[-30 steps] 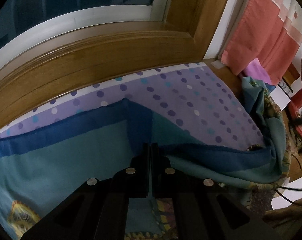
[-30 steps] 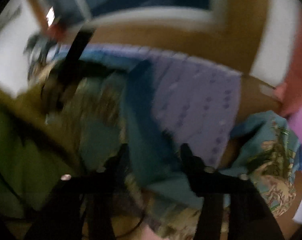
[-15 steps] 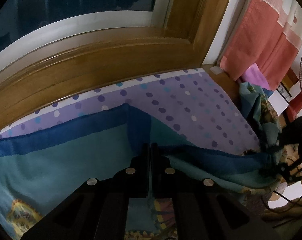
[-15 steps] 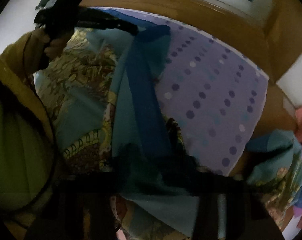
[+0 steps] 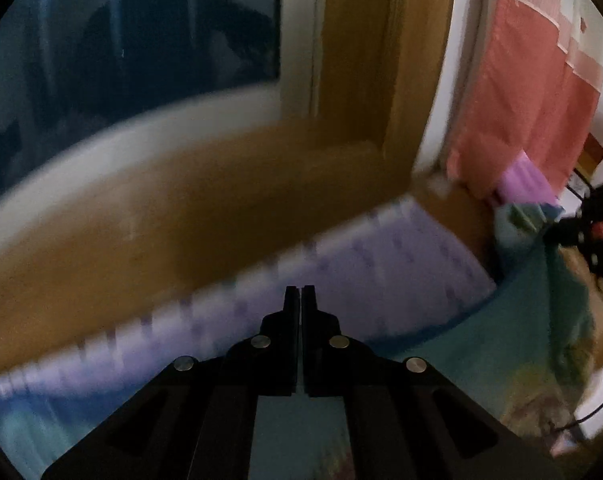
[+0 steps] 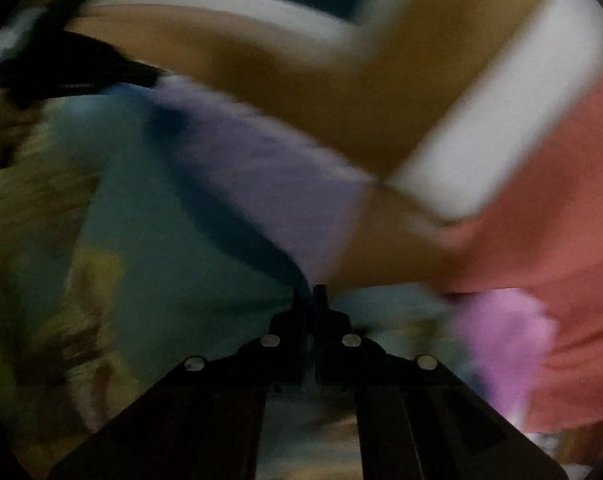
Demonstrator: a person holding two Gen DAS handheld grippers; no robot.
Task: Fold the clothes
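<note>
Left wrist view now tilts up off the cloth (image 5: pixel 541 320), so both ends look lifted for a fold. Left gripper (image 5: pixel 300 294) jaws are pressed together, cloth below them; right gripper (image 6: pixel 310 294), open earlier, is nearly closed on its edge. Only the right view shows the cloth's patterned side.

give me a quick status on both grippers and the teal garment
Left gripper fingers shut on teal garment. Right gripper fingers shut on same garment, stretched between them over purple dotted sheet. Views blurred; nothing seen in the way.
</note>
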